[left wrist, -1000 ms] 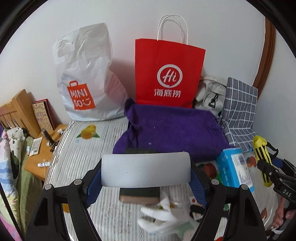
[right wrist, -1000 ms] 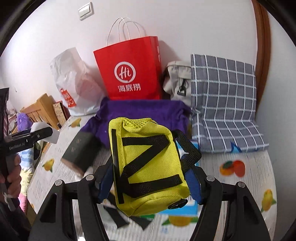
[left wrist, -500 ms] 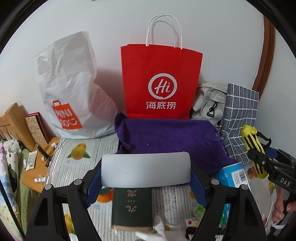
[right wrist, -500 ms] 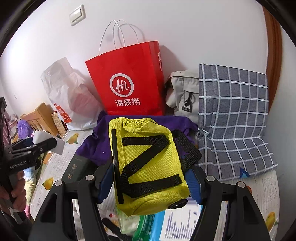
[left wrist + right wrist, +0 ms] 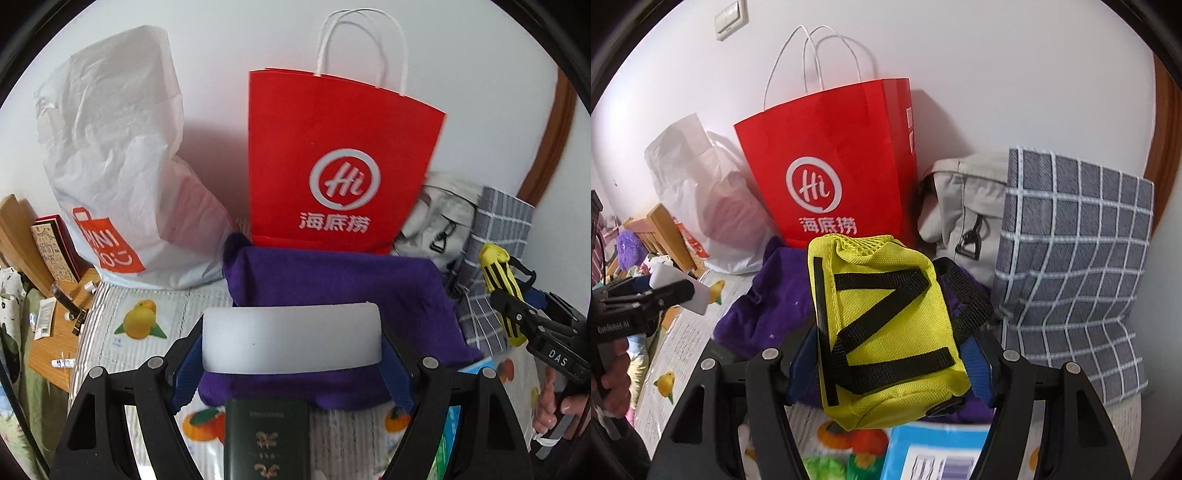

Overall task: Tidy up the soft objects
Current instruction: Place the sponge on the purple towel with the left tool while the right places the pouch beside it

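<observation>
Between the blue pads of the right claw [image 5: 890, 354] sits a yellow mesh-topped fabric pouch with black straps [image 5: 886, 332], clamped and lifted clear of the fruit-print bed cover [image 5: 147, 354]. Across the last second this view has closed in on the back wall: the red paper shopping bag with white handles [image 5: 831, 166] and the grey checked cushion [image 5: 1071, 251] loom larger, and the crumpled purple cloth [image 5: 764, 306] now lies directly under the pouch. The left claw [image 5: 291, 341] grips a white foam block [image 5: 291, 339] across its width, and it too has advanced, so the purple cloth [image 5: 332, 280] has slid beneath it and the dark green book with gold lettering [image 5: 267, 439] has dropped to the bottom edge of its view. A white crinkled plastic store bag [image 5: 110, 155] stands left of the red one, and a pale grey canvas bag [image 5: 960, 206] slumps between red bag and cushion.

Both hands seem to be carrying their soft loads toward the row of bags, probably to drop them in; neither item is yet over an opening, so the placing remains to be done.
</observation>
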